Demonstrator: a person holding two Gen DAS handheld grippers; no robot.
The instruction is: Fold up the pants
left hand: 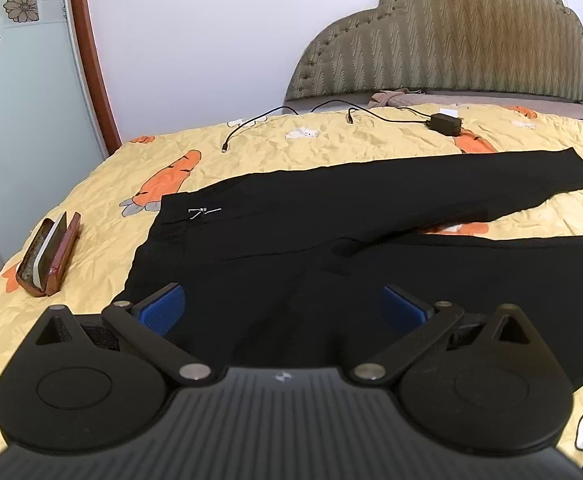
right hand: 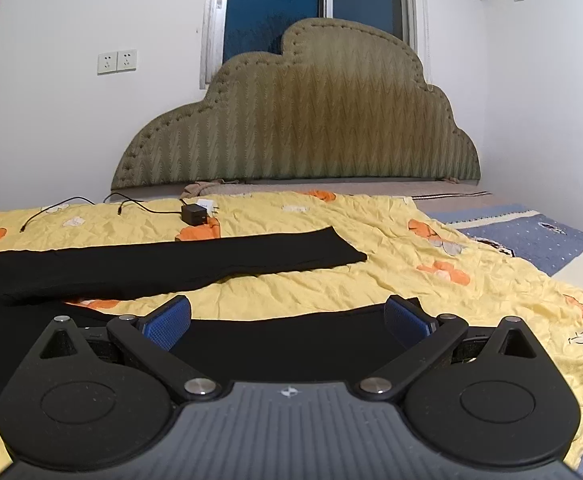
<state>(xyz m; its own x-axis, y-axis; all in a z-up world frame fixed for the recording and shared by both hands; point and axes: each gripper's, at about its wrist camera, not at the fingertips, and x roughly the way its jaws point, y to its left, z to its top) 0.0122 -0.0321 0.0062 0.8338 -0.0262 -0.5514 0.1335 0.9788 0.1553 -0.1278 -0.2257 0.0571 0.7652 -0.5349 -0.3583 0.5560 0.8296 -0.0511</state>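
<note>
Black pants (left hand: 291,232) lie spread flat on a yellow carrot-print bedspread (left hand: 331,140), waistband to the left with a small silver zipper pull (left hand: 205,212), both legs running off to the right in a V. My left gripper (left hand: 283,310) hovers over the hip area, blue pads wide apart, nothing between them. In the right wrist view the far leg (right hand: 195,260) ends in a hem near the middle, and the near leg (right hand: 291,340) lies under my right gripper (right hand: 289,322), which stands open over the near leg's end.
A brown case holding a phone-like device (left hand: 49,256) rests on the bed left of the waistband. A black charger (left hand: 445,122) with loose cables (left hand: 251,124) lies beyond the pants. A padded headboard (right hand: 299,120) stands behind. A blue patterned sheet (right hand: 531,236) shows at right.
</note>
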